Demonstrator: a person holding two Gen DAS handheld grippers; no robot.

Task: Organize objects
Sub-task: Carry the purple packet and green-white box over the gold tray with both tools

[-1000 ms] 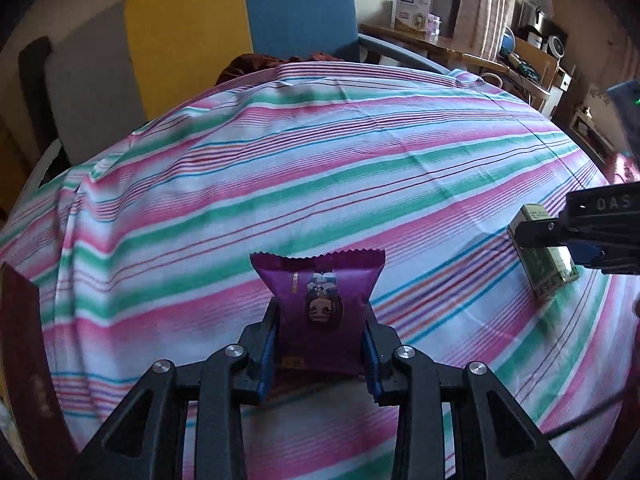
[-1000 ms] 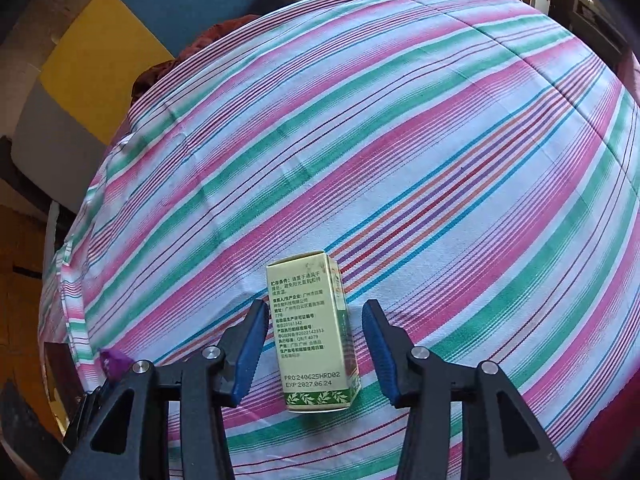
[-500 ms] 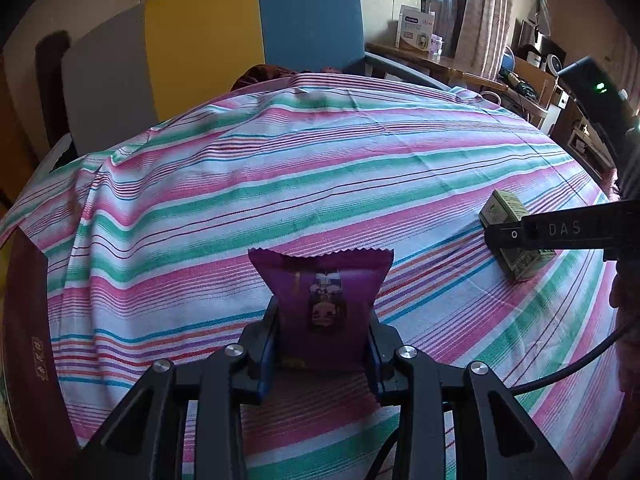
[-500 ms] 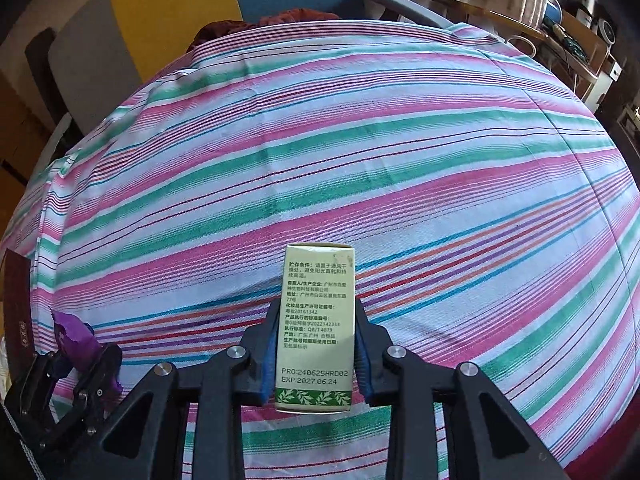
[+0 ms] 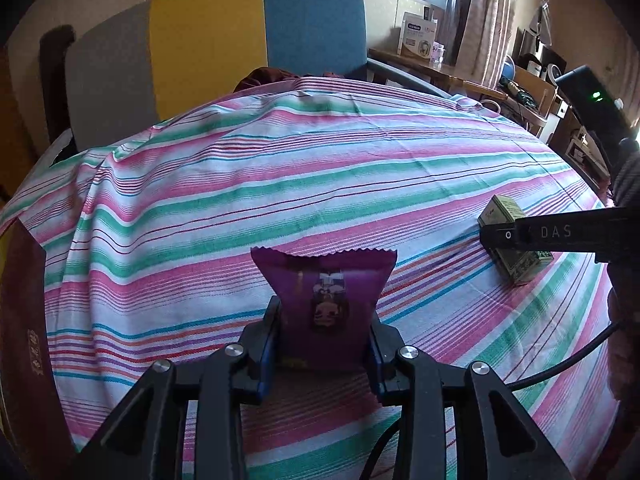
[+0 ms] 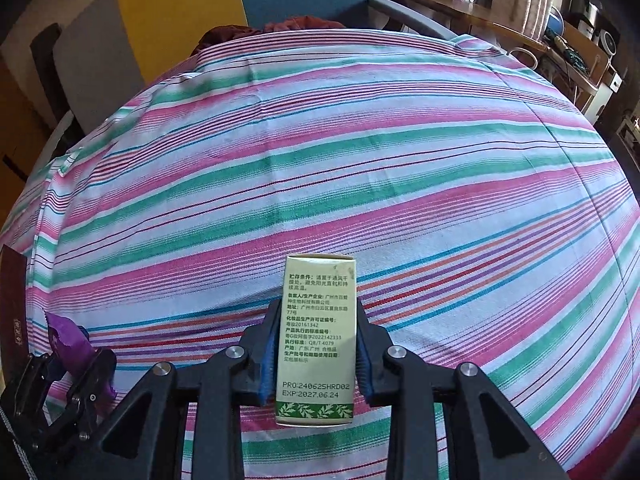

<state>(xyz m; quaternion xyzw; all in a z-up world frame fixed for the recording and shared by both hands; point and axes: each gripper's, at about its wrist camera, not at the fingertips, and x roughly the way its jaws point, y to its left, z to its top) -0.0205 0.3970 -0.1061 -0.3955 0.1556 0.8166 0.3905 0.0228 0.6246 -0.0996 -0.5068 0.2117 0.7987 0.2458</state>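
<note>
A purple snack packet [image 5: 326, 304] with a zigzag top edge stands upright between the blue pads of my left gripper [image 5: 324, 320], which is shut on it just above the striped tablecloth [image 5: 280, 184]. My right gripper [image 6: 316, 340] is shut on a pale green carton [image 6: 318, 332] printed with text and a leaf band. In the left wrist view that green carton [image 5: 516, 252] shows at the right, clamped by the right gripper's black finger [image 5: 532, 234]. The right wrist view catches the left gripper with the purple packet [image 6: 70, 340] at the lower left.
A chair [image 5: 240, 40] with grey, yellow and blue panels stands behind the table. A dark brown box [image 5: 22, 320] sits at the table's left edge. A wooden side table [image 5: 440, 68] with a white box and clutter lies at the back right. A cable [image 5: 560, 368] trails at the right.
The right gripper closed on the green carton and rolled so the carton now stands straight between its pads. The left gripper kept its hold on the purple packet, tilting up slightly.
</note>
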